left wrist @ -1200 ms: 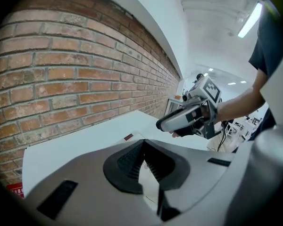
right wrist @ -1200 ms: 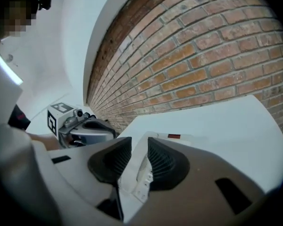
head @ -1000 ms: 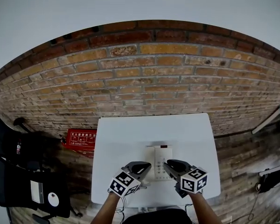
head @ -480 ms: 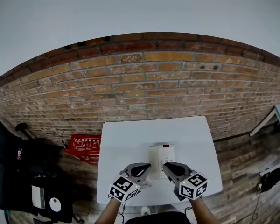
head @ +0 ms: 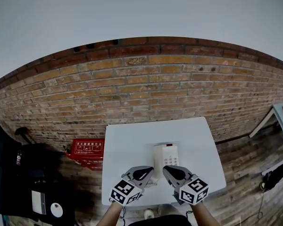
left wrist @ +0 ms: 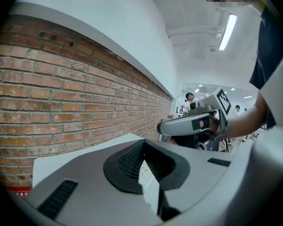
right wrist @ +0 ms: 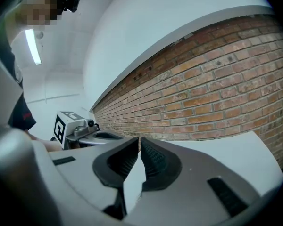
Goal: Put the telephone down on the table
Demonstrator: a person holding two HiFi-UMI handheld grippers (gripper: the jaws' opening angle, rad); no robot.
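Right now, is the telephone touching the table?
Touching. The head view shows the telephone lying flat on the white table.

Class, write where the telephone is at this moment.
In the head view, the telephone lies flat on the white table, near the middle of its near half, with the brick wall beyond the far edge.

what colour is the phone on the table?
White casing, pale keypad; the telephone shows best in the head view.
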